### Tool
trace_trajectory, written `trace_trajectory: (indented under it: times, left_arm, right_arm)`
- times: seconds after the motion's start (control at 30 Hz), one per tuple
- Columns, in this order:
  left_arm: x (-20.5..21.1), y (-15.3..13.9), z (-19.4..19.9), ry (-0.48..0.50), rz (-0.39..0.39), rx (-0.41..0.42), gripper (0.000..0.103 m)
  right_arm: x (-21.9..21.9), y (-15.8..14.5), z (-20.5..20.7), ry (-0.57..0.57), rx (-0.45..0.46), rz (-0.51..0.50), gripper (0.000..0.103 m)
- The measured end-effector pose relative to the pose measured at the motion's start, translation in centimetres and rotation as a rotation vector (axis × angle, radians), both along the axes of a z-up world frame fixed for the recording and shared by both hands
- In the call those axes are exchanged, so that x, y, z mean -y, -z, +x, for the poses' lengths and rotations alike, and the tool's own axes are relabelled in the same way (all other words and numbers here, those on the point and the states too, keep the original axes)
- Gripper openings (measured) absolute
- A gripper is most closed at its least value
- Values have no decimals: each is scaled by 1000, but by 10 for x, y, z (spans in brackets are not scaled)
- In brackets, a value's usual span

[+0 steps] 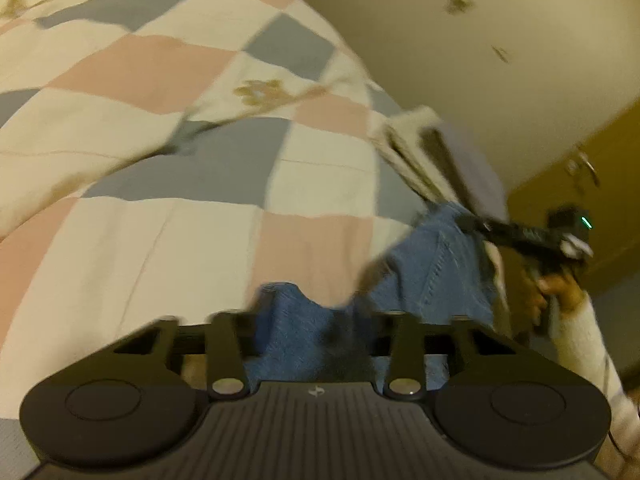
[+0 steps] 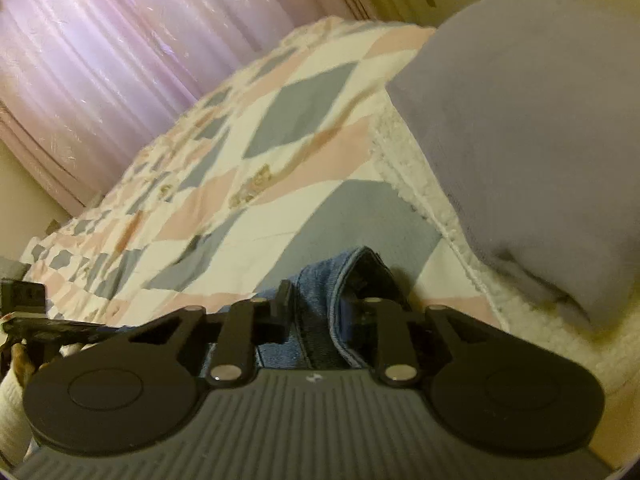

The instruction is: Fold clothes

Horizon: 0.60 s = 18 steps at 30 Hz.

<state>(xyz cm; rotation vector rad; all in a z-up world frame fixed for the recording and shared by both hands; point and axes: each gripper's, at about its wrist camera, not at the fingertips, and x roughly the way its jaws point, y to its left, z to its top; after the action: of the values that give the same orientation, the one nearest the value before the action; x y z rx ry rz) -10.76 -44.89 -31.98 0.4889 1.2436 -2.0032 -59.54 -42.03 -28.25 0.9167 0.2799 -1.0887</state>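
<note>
Jeans (image 1: 424, 268) on quilt (image 1: 168, 80) — pinched by both grippers.

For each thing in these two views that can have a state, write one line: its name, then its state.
Jeans: crumpled on the quilt, not yet folded, gripped at two spots.
Left claw: shut on the jeans.
Right claw: shut on the jeans' hem.
Quilt: spread over the bed, slightly wrinkled.
Grey pillow: lying on the bed's white fleece edge.
Curtain: drawn closed.
</note>
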Motion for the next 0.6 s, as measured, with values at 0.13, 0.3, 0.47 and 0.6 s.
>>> trace_trajectory:
  times: [0.13,0.3,0.47,0.6]
  left_arm:
    - [-21,3,32,-201,-123,-111,0]
    - [-18,47,78,-479,-34,-102,0]
    - [-54,7,70,-421,-174,-28,0]
    - [-77,-29,24,-245,-311,33,1]
  right_arm:
    - [-21,-6,12,62,-100,-93,16]
    - [-11,26,31,141,-221,-67,19]
    - [-44,-14,67,239,-507,-268,64]
    - [-81,-32,115,27,-451,-432,10]
